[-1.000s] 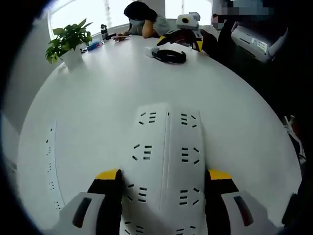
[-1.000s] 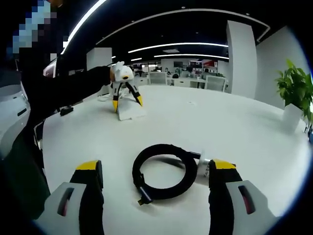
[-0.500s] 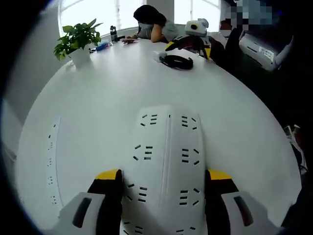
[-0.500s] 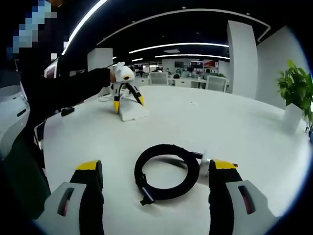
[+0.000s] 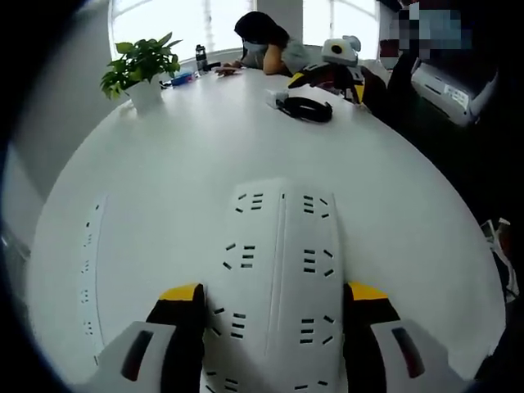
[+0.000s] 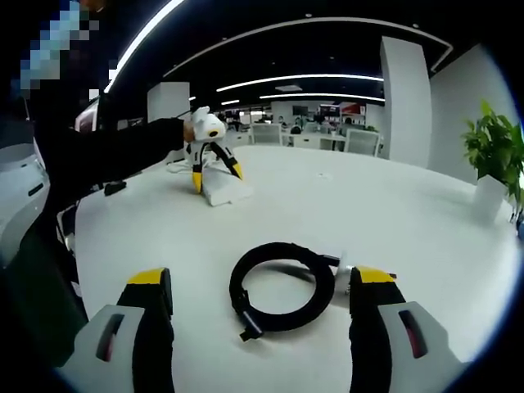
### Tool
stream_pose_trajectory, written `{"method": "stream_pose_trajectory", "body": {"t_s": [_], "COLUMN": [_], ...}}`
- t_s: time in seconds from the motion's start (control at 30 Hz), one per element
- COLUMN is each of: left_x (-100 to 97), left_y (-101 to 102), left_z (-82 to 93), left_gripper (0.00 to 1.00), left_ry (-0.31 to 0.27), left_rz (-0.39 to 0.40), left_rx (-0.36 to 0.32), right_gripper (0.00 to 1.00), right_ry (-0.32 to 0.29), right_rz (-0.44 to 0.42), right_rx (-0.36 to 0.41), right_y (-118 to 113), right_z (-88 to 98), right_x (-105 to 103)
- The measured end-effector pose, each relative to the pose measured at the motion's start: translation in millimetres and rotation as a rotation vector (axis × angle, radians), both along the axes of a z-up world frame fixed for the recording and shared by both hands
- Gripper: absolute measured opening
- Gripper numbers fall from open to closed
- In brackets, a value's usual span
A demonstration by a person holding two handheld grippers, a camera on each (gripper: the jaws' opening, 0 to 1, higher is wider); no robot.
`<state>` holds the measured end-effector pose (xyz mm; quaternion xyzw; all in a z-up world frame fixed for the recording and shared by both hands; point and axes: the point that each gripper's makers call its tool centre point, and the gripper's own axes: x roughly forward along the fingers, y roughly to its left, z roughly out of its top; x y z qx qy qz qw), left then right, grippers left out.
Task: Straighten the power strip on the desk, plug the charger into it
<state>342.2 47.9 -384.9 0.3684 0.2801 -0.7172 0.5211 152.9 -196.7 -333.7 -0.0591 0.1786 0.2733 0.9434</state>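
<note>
Currently: left tool (image 5: 274, 299) clamped across power strip (image 5: 277, 270), near table (image 5: 180, 147) edge. Right tool (image 6: 262, 299) wide, straddling coiled charger cable (image 6: 282, 286). Risk: twisting strip slips from tool; cable snags.

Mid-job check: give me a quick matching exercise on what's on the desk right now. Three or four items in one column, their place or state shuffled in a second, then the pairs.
Items:
1. power strip
2. coiled black cable
3. potted plant
4. right tool

Places or states:
A. at the desk's far edge, near the windows
B. clamped between the left tool's jaws
C. open, jaws either side of the coil
D. lying flat on the white desk, ungripped

Pairs: 1-B, 2-D, 3-A, 4-C
</note>
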Motion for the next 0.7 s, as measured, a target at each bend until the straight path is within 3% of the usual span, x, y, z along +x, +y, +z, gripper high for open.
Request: {"method": "stream_pose_trajectory", "body": {"t_s": [0.7], "left_x": [5.9], "left_y": [-3.9], "left_z": [3.1], "left_gripper": [0.68], "left_ry": [-0.001], "left_rz": [0.064], "left_rx": [-0.058], "right_gripper": [0.89], "right_ry": [-0.006], "right_rz": [0.013], "right_rx": [0.009], "right_y": [3.9], "right_z": [2.5], "right_x": [-1.3]}}
